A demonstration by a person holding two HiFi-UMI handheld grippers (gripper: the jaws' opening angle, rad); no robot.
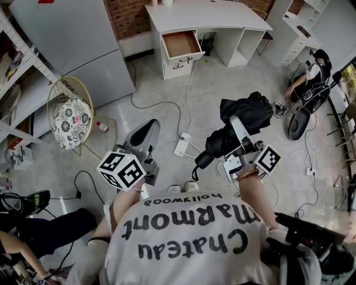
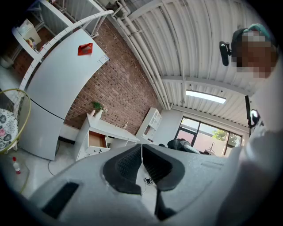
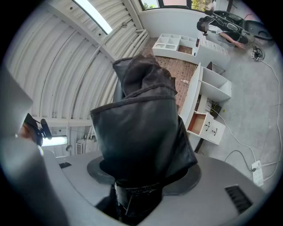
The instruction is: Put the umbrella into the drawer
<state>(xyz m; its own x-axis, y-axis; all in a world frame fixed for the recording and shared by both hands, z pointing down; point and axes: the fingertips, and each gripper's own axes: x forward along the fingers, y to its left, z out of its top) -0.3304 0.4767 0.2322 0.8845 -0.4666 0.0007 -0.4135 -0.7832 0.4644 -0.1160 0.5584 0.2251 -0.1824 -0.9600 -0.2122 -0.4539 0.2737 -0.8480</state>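
Grey concrete floor (image 1: pixel 161 119) spread across the room, with cables trailing over it. Over at the far left stood a pale grey fridge (image 1: pixel 72 39), and in front of it a round wire chair (image 1: pixel 54 94) with a flower-patterned cushion (image 1: pixel 72 123); a small bottle (image 1: pixel 102 127) lay on the floor just beside the chair.

Next came the left hand-held gripper (image 1: pixel 146 133), held level in front of the person, its dark pads (image 2: pixel 128 165) pressed together with nothing between them. A white power strip (image 1: pixel 182 144) lay on the floor between the two grippers.

Against the brick wall at the back stood a white worktop (image 1: pixel 206 16), and under its left end the drawer (image 1: pixel 181 44) was pulled open, showing its brown inside.

To the right, the right hand-held gripper (image 1: pixel 232 123) was clamped on the umbrella (image 1: pixel 250 111), a black folded bundle, its jaws spread wide around the fabric and tipped a little upward. So the umbrella was held up in the air, well apart from the drawer.

At the far right a person (image 1: pixel 311 78) sat on the floor near some dark gear.
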